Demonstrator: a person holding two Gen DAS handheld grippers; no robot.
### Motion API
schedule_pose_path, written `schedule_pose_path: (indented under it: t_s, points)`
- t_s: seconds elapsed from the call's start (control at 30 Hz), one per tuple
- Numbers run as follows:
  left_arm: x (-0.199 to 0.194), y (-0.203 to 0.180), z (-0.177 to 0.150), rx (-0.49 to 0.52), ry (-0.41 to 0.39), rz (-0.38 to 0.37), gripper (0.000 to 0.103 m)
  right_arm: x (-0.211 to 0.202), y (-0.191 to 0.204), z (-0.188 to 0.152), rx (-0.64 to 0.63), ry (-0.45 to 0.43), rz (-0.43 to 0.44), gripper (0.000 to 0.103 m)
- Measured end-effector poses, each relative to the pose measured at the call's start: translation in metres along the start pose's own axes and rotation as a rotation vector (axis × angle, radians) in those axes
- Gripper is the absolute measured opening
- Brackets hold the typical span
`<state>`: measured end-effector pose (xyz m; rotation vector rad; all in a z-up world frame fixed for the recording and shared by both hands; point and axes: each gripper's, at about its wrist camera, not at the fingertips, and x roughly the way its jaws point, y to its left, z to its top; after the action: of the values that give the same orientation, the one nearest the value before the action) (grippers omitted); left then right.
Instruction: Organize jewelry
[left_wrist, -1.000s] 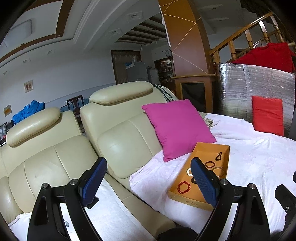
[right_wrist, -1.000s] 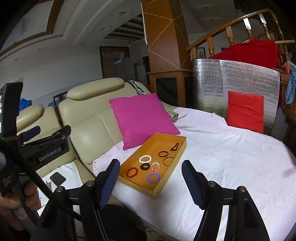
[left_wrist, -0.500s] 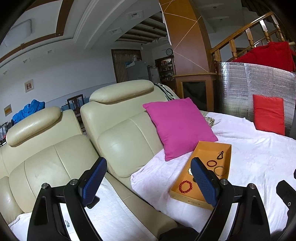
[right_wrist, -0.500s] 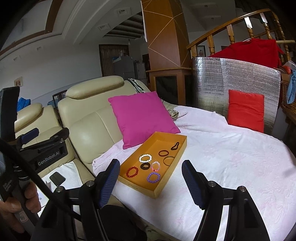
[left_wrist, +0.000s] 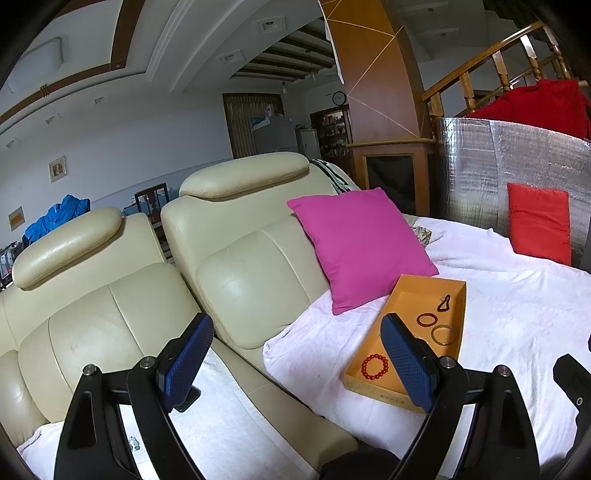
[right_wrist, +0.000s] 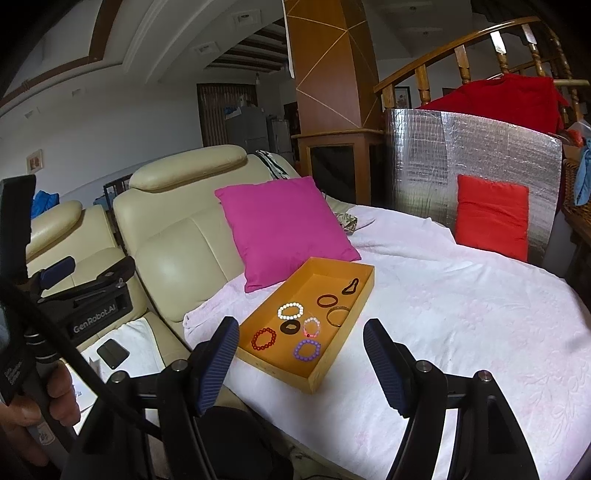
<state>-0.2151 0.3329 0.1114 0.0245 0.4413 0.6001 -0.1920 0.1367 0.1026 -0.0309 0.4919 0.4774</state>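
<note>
Jewelry all sits inside the orange tray (right_wrist: 364, 291), loose and spread out: red bead bracelet (right_wrist: 263, 338), white bead bracelet (right_wrist: 290, 311), black hair tie (right_wrist: 290, 327), pink bracelet (right_wrist: 312, 326), purple bead bracelet (right_wrist: 307, 349), dark red ring (right_wrist: 326, 300), gold bangle (right_wrist: 337, 316), black clip (right_wrist: 350, 286). None overlap except the pink bracelet and the black hair tie, which lie just beside each other. Tray lies on the white cover (right_wrist: 461, 314), ahead of and between the fingers of the right gripper (right_wrist: 297, 363); its jaws are spread wide and hold nothing. Left gripper (left_wrist: 297, 363) is also spread wide and empty, aimed mostly at the cream sofa (left_wrist: 236, 266), tray off to its right behind its right finger. Pink cushion (right_wrist: 282, 230) leans just beyond the tray's far-left edge. Scene fits both pieces laid out done and pieces waiting to be sorted; can't tell which. If picking: come down steep over one piece, near ones by the right gripper are easiest, pinch across the bead ring, not flat on it. Thin bangle and clip will slide on the tray floor; watch the tray wall.
</note>
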Motion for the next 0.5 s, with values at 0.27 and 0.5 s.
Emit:
schedule_pose_path:
  t_s: [0.27,0.5]
  points:
    - [0.0033,0.0005,-0.0018,0.005,0.006,0.0,0.092,0.0057,0.0029,-0.0009,0.001,0.009,-0.002,0.074]
    - [0.0047,0.0009,-0.0038,0.009,0.008,0.001,0.092,0.0075,0.0041,-0.0012,0.002,0.011,-0.004,0.074]
